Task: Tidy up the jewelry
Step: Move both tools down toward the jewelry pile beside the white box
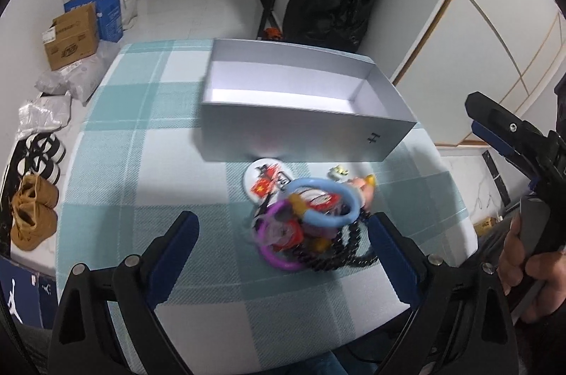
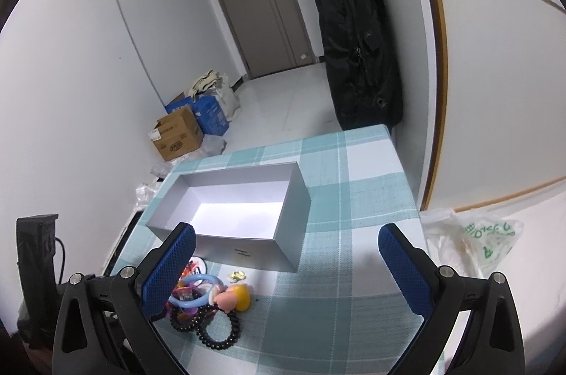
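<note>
A heap of jewelry lies on the checked tablecloth (image 1: 134, 198) in front of an open, empty grey box (image 1: 293, 92). The heap holds a light blue ring (image 1: 322, 198), a purple ring (image 1: 272, 247), a black bead bracelet (image 1: 339, 251), a round badge (image 1: 265, 180) and a pink-and-yellow charm (image 2: 233, 299). A small gold piece (image 2: 238, 276) lies apart near the box (image 2: 233, 209). My left gripper (image 1: 283, 255) is open and empty, hovering over the heap. My right gripper (image 2: 286, 269) is open and empty, right of the heap (image 2: 198, 304). It also shows in the left wrist view (image 1: 506, 134).
Cardboard and blue boxes (image 1: 74, 32), plastic bags and shoes (image 1: 32, 216) lie on the floor left of the table. A black bag (image 2: 357, 50) hangs by the wall behind the table. A plastic bag (image 2: 474, 240) lies to the right. A door (image 2: 258, 7) is at the back.
</note>
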`<state>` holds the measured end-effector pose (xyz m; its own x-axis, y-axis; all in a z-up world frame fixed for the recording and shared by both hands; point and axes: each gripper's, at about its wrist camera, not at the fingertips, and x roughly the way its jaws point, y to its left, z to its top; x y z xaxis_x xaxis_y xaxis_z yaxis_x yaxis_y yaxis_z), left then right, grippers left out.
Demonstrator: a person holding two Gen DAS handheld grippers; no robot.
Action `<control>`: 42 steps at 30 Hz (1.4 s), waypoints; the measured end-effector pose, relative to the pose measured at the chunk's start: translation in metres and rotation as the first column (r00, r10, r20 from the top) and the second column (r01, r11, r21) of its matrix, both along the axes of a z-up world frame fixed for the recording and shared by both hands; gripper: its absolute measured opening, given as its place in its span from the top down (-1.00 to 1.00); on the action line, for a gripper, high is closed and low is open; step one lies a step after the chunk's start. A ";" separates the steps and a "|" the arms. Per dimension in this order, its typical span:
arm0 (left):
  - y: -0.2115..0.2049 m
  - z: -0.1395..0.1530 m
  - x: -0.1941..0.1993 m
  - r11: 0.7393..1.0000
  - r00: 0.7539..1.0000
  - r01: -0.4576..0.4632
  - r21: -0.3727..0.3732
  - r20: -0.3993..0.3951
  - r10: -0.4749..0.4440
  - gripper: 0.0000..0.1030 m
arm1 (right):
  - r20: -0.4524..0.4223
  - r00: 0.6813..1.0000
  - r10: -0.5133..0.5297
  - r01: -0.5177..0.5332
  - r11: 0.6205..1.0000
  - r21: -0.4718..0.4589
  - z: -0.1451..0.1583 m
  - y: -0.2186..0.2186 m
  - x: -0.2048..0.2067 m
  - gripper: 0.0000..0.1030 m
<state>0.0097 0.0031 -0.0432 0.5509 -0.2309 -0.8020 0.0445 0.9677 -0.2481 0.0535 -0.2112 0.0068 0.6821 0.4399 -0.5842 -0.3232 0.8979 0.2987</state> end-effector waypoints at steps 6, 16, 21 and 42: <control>-0.017 -0.002 0.013 0.996 0.998 0.063 0.059 -0.002 -0.063 -0.82 | 0.003 1.000 0.001 -0.001 1.000 0.014 0.001 -0.005 0.001 -1.00; -0.019 -0.014 0.017 0.989 0.992 0.115 0.092 -0.067 -0.109 -0.20 | -0.019 0.999 -0.026 0.028 0.997 0.073 0.003 -0.018 0.003 -1.00; -0.015 -0.010 0.018 0.992 0.992 0.115 0.054 -0.065 -0.112 -0.04 | -0.018 1.000 -0.023 0.024 0.996 0.082 0.005 -0.020 0.002 -1.00; 0.003 0.004 0.023 0.995 0.997 0.073 -0.073 -0.007 -0.074 0.20 | -0.007 1.000 -0.012 0.012 0.999 0.037 0.002 -0.012 -0.004 -1.00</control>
